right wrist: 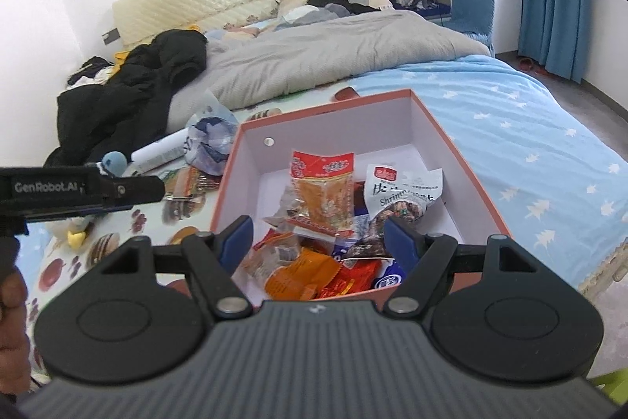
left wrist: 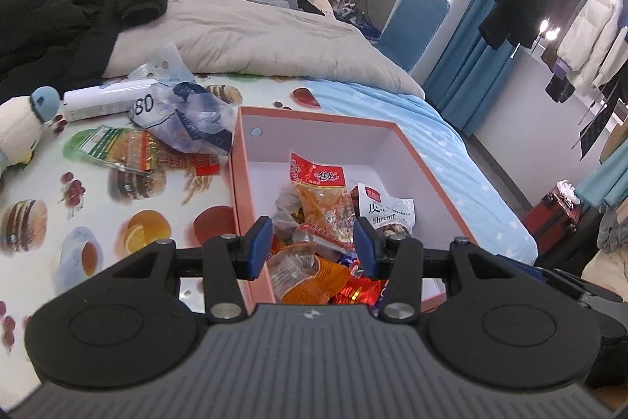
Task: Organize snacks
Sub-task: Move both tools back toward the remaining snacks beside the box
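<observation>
Now the left tool [left wrist: 312, 242] hangs above the near end of the pink box [left wrist: 412, 148], its blue pads about half apart and nothing between them. The right tool [right wrist: 318, 242] hangs over the same end with its jaws wider, and it is empty too — the packets seen between the pads lie lower, inside the box.

Inside the box the snacks make a loose pile: an orange-and-red packet [right wrist: 322, 183] leans upright in the middle, a white shrimp packet [right wrist: 400, 195] is just beside it on the right, and orange and red wrappers [right wrist: 306, 273] lie at the near end.

Outside, left of the box, more snack packets [left wrist: 125, 152] lie on the food-print cloth [left wrist: 165, 207] of the bed, near a crumpled clear bag [left wrist: 188, 120], a white bottle [left wrist: 106, 99] and a plush toy [left wrist: 19, 124]. A grey quilt [left wrist: 255, 42] and a black jacket [left wrist: 78, 10] lie farther back.
</observation>
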Available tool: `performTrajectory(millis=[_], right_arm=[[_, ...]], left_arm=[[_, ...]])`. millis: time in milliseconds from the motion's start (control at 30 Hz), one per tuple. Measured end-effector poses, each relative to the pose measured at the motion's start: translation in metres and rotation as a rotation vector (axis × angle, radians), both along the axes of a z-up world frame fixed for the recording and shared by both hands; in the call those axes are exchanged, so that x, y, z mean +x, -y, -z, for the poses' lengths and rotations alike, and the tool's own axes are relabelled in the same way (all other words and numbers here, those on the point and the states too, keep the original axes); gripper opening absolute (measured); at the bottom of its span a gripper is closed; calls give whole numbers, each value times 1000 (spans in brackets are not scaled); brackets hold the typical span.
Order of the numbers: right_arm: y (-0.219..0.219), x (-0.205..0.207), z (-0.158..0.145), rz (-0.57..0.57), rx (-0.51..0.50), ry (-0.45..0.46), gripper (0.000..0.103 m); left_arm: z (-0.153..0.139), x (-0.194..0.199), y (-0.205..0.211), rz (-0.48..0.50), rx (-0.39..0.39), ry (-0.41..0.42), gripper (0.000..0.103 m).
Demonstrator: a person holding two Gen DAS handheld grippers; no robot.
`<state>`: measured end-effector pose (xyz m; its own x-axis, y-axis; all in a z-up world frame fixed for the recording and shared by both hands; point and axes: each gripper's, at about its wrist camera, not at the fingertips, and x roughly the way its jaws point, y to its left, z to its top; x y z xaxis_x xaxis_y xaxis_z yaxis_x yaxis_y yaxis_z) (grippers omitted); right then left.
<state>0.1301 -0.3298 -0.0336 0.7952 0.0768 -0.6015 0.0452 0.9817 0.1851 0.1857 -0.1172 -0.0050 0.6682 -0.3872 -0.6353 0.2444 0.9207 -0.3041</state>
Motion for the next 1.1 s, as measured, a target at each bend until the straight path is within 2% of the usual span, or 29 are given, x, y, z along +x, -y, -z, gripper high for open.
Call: performTrajectory(millis=[533,767,967,1100], right_arm=[[-48,-60,-8,-116,-17,52,75],[-70,-78,-7,-175,-34,54,75],[-80,-94,-6,-222,-44,62,75],[-87,-90,-1,-238,-58,43,75]], left_arm=[[-13,-92,-55,-107,-19,49,52],[-4,-126,-81,-154,-26,30,52],[9,-134,-94,-184,-37,1,52],[13,-128,-101,-194,-35,-12,52]])
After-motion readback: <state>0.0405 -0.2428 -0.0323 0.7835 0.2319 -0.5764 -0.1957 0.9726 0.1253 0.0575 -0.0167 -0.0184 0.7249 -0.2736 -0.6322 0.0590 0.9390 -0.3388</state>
